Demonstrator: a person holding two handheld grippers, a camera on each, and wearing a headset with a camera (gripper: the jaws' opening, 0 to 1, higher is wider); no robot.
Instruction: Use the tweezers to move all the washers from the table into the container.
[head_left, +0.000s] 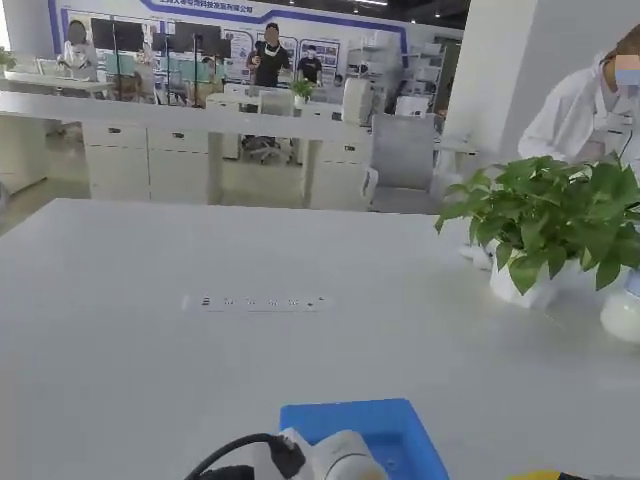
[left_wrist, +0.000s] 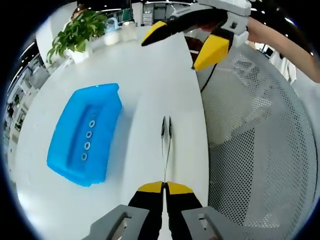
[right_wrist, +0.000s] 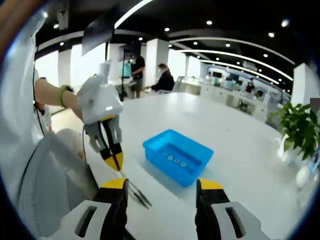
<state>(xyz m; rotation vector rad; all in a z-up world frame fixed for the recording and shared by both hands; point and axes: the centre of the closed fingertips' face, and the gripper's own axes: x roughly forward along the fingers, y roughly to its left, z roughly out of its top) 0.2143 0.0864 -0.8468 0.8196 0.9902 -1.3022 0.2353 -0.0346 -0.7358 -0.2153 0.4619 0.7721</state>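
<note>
Head view: blue container (head_left: 400, 430) down low on the white surface (head_left: 200, 370), potted plant (head_left: 550, 215) further off to the right.

Left gripper view: left tongs (left_wrist: 164, 187) pinched tight on the tweezers (left_wrist: 165, 142), tips poking straight ahead. Container (left_wrist: 65, 165) just left of them, four washers (left_wrist: 88, 134) inside.

Right gripper view: right tongs (right_wrist: 162, 185) spread wide, gripping nothing. Container (right_wrist: 170, 172) with washers (right_wrist: 176, 159) straight ahead, tweezers (right_wrist: 137, 194) beside the left-hand jaw.

Bright even indoor light, ceiling spotlights (right_wrist: 209, 22) overhead, faint shadows, fisheye bending at edges, mild blur
</note>
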